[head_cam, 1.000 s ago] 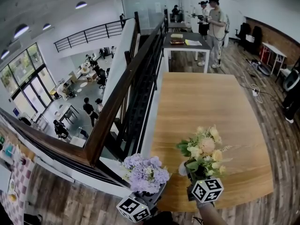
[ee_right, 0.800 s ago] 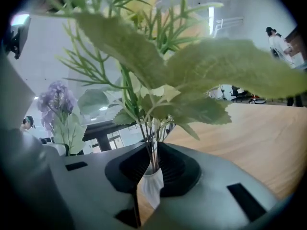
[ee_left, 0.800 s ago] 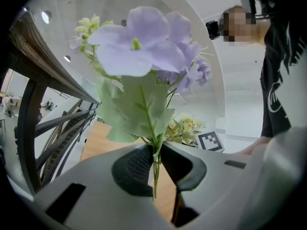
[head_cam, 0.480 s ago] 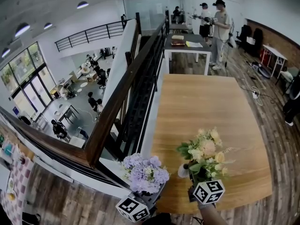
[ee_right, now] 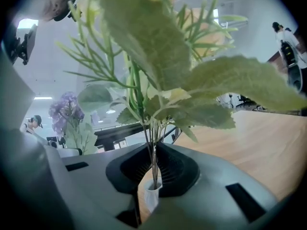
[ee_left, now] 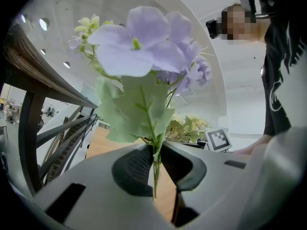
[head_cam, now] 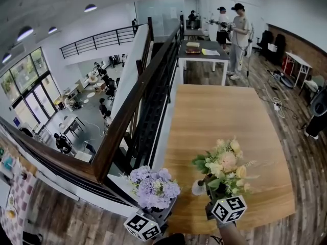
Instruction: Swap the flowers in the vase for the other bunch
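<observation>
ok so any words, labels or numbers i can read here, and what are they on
No text can be read.
The marker cubes carry only black-and-white square patterns.
The papers on the far table are too small.
The white print on a person's dark shirt is cut off, unreadable.

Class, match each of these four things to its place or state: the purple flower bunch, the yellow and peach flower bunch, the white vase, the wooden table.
Things
1. purple flower bunch
2. yellow and peach flower bunch
3. white vase
4. wooden table

Places or states
A. light brown, carries the vase
B. stems clamped in the right gripper
C. stems clamped in the left gripper
D. stands just under the right gripper, stems reaching into its mouth

Pairs: 1-C, 2-B, 3-D, 4-A
</observation>
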Motion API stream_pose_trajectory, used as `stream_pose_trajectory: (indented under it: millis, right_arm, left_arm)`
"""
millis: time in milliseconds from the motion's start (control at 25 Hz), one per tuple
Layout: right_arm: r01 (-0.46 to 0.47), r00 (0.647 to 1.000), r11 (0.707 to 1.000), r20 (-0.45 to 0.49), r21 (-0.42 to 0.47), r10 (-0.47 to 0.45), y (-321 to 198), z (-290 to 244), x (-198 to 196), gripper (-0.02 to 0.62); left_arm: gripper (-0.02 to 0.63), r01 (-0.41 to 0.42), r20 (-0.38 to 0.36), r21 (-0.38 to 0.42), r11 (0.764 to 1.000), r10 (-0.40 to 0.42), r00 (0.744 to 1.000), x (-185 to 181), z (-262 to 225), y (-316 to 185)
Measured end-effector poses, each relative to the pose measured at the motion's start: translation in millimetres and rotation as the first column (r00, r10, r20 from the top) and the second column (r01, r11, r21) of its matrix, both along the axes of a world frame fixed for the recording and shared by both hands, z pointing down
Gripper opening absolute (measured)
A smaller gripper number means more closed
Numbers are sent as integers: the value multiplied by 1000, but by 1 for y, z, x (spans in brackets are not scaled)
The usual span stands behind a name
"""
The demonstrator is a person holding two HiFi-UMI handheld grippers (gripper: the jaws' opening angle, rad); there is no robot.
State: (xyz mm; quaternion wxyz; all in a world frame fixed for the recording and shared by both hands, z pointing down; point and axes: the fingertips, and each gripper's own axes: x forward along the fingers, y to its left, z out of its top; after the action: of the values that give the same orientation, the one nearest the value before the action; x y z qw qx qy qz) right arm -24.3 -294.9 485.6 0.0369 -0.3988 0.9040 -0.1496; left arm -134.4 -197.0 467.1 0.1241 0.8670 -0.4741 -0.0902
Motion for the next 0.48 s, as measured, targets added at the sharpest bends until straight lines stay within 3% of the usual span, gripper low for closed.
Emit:
stream_pose_trajectory:
  millis: [480]
  right_arm:
    - [6,1000,999,12,37,-6,-10,-30,16,53]
  left_arm:
    - [57,-9,-8,39,999,9,1000,11,-26,-17]
